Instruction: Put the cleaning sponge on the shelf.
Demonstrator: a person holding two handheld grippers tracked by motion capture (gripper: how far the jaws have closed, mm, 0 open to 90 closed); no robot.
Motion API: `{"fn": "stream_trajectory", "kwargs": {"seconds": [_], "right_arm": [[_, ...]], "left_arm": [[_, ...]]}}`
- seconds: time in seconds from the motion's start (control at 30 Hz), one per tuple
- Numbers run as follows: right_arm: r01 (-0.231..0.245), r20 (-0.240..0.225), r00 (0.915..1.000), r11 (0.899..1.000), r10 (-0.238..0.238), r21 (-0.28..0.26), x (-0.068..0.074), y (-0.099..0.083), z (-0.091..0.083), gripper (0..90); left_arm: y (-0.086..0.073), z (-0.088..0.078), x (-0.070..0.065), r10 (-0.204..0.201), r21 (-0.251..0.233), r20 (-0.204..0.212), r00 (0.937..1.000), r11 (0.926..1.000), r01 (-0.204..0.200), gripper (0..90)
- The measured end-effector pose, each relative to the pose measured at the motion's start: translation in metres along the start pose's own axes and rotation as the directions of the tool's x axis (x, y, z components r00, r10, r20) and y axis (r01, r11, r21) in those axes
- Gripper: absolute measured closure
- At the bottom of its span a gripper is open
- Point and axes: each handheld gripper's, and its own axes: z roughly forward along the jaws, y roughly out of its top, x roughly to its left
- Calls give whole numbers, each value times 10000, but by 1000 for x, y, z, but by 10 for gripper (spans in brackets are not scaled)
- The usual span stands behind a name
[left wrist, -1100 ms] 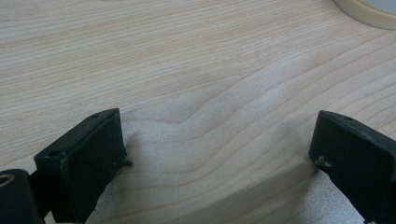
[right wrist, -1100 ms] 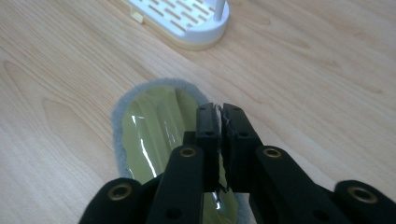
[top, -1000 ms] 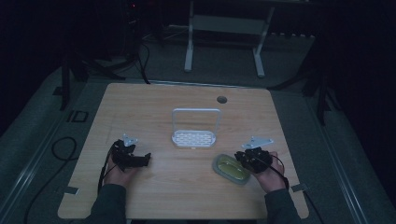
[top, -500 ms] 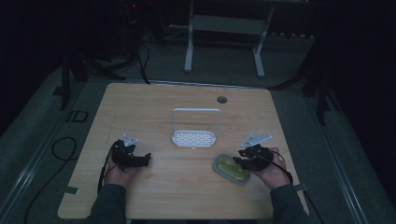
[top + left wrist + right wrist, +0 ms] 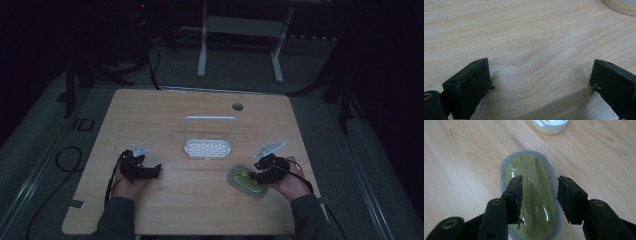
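Note:
A scrubbing pad (image 5: pixel 242 178) with an olive-green plastic grip on a grey felt base (image 5: pixel 531 167) lies flat on the wooden table (image 5: pixel 200 205) at the right. My right gripper (image 5: pixel 256 176) hangs just over it. Its jaws have just been opening and now stand open on either side of the grip's raised ridge (image 5: pixel 539 192), pads clear of it. My left gripper (image 5: pixel 156 171) rests low at the left, with open jaws (image 5: pixel 540 80) and bare wood between them.
A white slotted rack (image 5: pixel 209 147) with an upright hoop handle stands mid-table, and its cream-edged base (image 5: pixel 550 126) lies just beyond the scrubbing pad. A round cable hole (image 5: pixel 237 106) sits near the far edge. Cables trail off the table's left side.
The right hand has shifted slightly over the scrubbing pad. The left hand and the rack have kept still.

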Motion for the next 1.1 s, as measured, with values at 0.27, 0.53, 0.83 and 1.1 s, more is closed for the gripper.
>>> {"fn": "stream_trajectory", "kwargs": {"seconds": [0.27,0.53,0.83,1.1], "right_arm": [[86,-164,9998,9997,-82,218,0,3,-1,531],[236,-317,9993,9974,-215,675,1,7,3,529],[446,-453,9982,9924,-397,1147,0,11,7,570],[487,-677,9969,9878,-390,1478,-3,15,8,603]], "left_arm": [[0,0,0,-3,-5,2,10000,10000,3,34],[0,0,0,-1,-1,4,10000,10000,1,34],[0,0,0,-1,-2,3,10000,10000,1,34],[0,0,0,-3,-5,1,10000,10000,3,34]]}}
